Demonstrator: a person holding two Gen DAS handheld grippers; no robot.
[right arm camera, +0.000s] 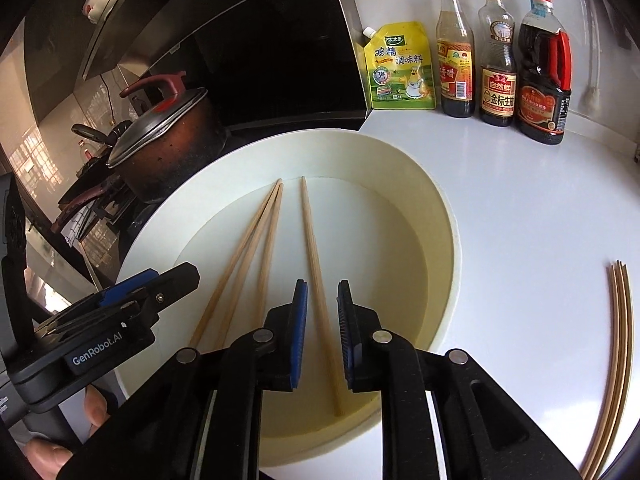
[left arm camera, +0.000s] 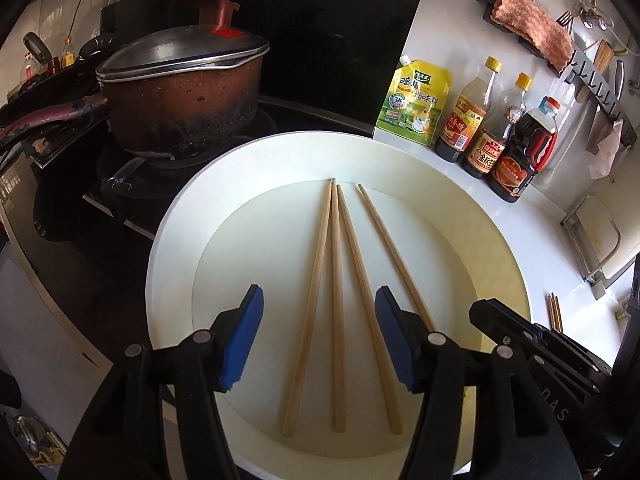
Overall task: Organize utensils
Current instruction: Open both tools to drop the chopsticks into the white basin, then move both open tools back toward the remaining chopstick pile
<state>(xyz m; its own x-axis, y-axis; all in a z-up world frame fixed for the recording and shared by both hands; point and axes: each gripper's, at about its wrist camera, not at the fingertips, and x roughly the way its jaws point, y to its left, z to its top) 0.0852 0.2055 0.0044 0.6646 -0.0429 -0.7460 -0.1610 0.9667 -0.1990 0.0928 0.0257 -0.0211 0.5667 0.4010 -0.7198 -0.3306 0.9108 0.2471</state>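
Note:
A white round basin point(left arm camera: 172, 248) point(right arm camera: 440, 216) sits on the white counter. Several wooden chopsticks point(left arm camera: 340, 304) lie in it, fanned out with tips at the far side. My left gripper point(left arm camera: 320, 338) is open above their near ends, straddling the middle ones. My right gripper point(right arm camera: 322, 334) is narrowly open around the rightmost chopstick point(right arm camera: 316, 264), its pads apart from it. The right gripper also shows in the left wrist view point(left arm camera: 532, 340). The left gripper shows at the left of the right wrist view point(right arm camera: 132, 304). More chopsticks point(right arm camera: 616, 360) lie on the counter at the right.
A brown lidded pot point(left arm camera: 184, 96) stands on the gas stove left of the basin. A yellow seasoning pouch point(left arm camera: 416, 102) and three sauce bottles point(left arm camera: 516, 152) stand behind it by the wall. A wall rack point(left arm camera: 600, 92) holds a cloth and utensils.

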